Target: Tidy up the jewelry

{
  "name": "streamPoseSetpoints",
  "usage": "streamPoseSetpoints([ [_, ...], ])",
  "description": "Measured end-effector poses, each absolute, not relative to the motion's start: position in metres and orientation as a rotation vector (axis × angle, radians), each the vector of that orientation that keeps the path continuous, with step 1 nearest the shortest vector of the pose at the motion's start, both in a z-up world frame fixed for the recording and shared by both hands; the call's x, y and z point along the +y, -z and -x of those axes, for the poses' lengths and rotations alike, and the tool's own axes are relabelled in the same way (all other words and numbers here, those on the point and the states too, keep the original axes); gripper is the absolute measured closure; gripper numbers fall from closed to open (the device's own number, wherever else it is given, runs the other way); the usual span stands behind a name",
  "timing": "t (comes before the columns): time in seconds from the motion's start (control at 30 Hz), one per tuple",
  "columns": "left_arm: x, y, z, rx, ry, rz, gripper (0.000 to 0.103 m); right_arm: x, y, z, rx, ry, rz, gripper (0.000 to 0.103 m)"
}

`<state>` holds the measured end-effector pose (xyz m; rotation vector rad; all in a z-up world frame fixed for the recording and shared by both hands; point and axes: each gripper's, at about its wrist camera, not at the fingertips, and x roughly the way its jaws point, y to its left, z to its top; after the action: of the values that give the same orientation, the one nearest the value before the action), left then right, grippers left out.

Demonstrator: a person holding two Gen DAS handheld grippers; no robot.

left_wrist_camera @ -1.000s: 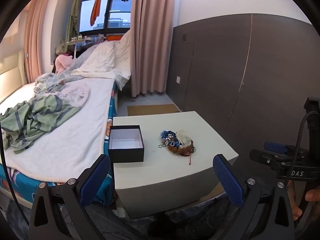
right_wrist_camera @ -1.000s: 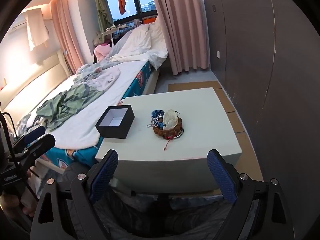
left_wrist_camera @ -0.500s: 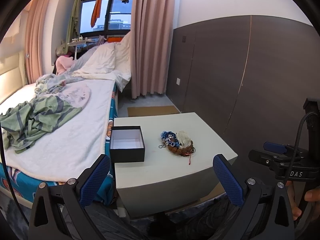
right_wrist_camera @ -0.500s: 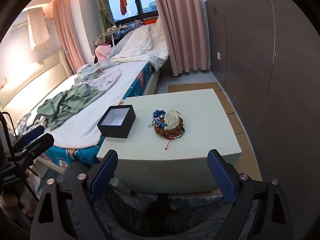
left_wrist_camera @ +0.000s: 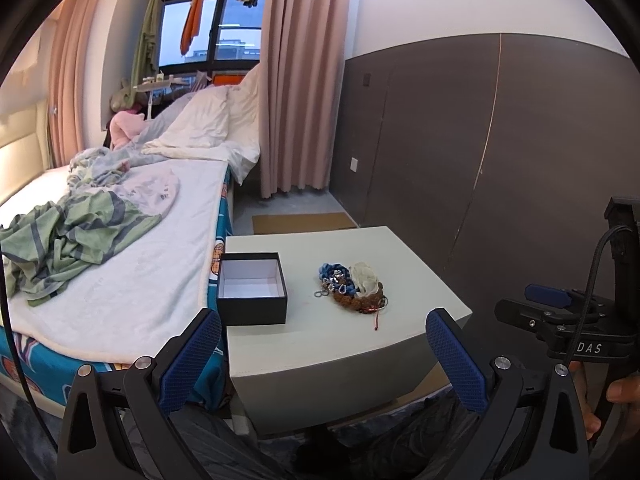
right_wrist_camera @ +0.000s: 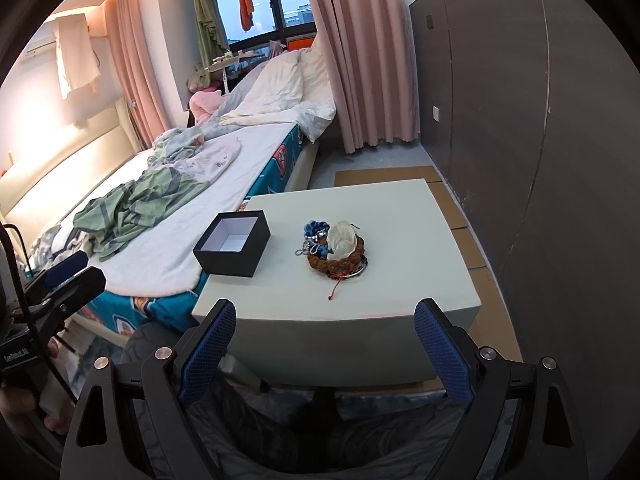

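A pile of jewelry (left_wrist_camera: pixel 352 287) (right_wrist_camera: pixel 335 245) lies near the middle of the pale bedside table (left_wrist_camera: pixel 400 256) (right_wrist_camera: pixel 400 216): blue beads, a brown bead bracelet, silver pieces, a white item and a red cord. An open black box (left_wrist_camera: pixel 252 288) (right_wrist_camera: pixel 232 249) with a white inside stands to its left, with nothing in it. My left gripper (left_wrist_camera: pixel 323 335) hangs open in front of the table's near edge, well short of the pile. My right gripper (right_wrist_camera: pixel 325 325) is open too, also before the near edge. Nothing is between either pair of fingers.
A bed (left_wrist_camera: pixel 120 264) with crumpled clothes and bedding lies left of the table. A dark panelled wall (left_wrist_camera: pixel 500 140) closes the right side. Cardboard sheets (right_wrist_camera: pixel 460 236) cover the floor beyond and beside the table. A pink curtain (left_wrist_camera: pixel 296 80) hangs at the back.
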<state>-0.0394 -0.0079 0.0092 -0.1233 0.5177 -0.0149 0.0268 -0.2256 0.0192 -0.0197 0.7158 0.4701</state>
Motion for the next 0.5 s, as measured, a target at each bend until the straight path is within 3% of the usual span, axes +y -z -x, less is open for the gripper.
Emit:
streamPoseSetpoints([
  [0.5,-0.0102,-0.0091,0.0420,0.507,0.009,0.112,0.001,-0.2241,-0.0199,-0.0245,0.714,-0.469,0.023,0.012],
])
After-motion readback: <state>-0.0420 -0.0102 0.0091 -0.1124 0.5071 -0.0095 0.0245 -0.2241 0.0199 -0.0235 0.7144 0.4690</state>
